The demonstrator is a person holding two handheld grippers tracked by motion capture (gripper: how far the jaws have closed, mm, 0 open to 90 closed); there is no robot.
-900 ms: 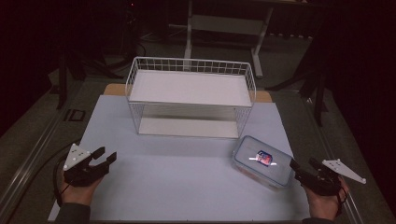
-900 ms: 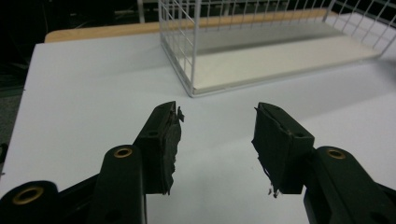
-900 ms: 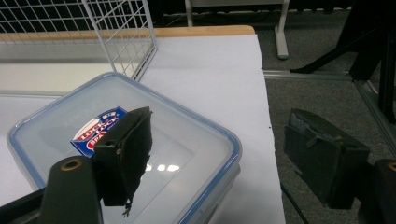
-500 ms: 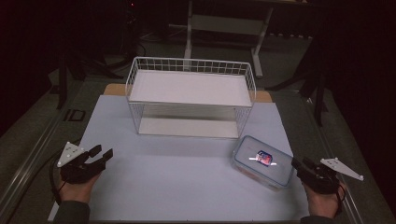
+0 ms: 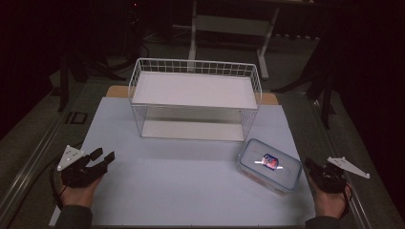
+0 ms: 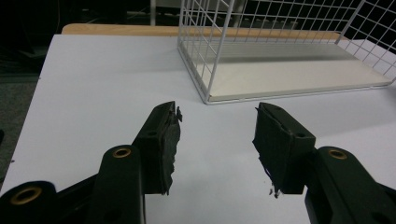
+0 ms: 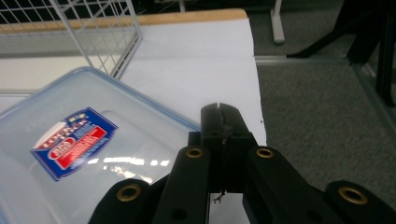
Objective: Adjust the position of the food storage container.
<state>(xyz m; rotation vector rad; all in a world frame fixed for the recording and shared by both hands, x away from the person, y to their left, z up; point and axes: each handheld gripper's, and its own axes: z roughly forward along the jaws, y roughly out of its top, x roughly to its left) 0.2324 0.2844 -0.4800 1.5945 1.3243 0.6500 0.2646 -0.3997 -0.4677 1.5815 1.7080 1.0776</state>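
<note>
Dim workroom, dark floor and table legs at the top of the high view; white mat (image 5: 181,191) spread over a wooden tabletop (image 5: 117,91) across the centre.

Stood at upper centre of the mat: white wire basket shelf (image 5: 196,90), upright, with a solid top deck and a lower deck, both bare.

Lay at lower right of the high view: clear plastic food container (image 5: 270,164) with blue-rimmed lid on, red-and-blue label (image 5: 270,161) on top; well apart from the shelf's near right corner, flat on the mat. Filled the lower left of the right gripper view too, close ahead of the jaws.

Left gripper (image 5: 103,156), at lower left of the high view, was held low over the mat, well apart from everything; jaws stood parted with nothing between them, as confirmed in the left gripper view.

Right gripper (image 5: 308,163), at lower right, just beside the container's right edge but not touching it; jaws were clenched together on nothing.

Step in hand, as judged: approach, before any grasp; container untouched, probably meant for the shelf.

Next move, as judged: called for spreading the right jaws wide enough for the container's wall or rim, then closing on it squarely; possibly steadying from the left.

Counted: one shelf, one container, one label, two grippers, two hands.
</note>
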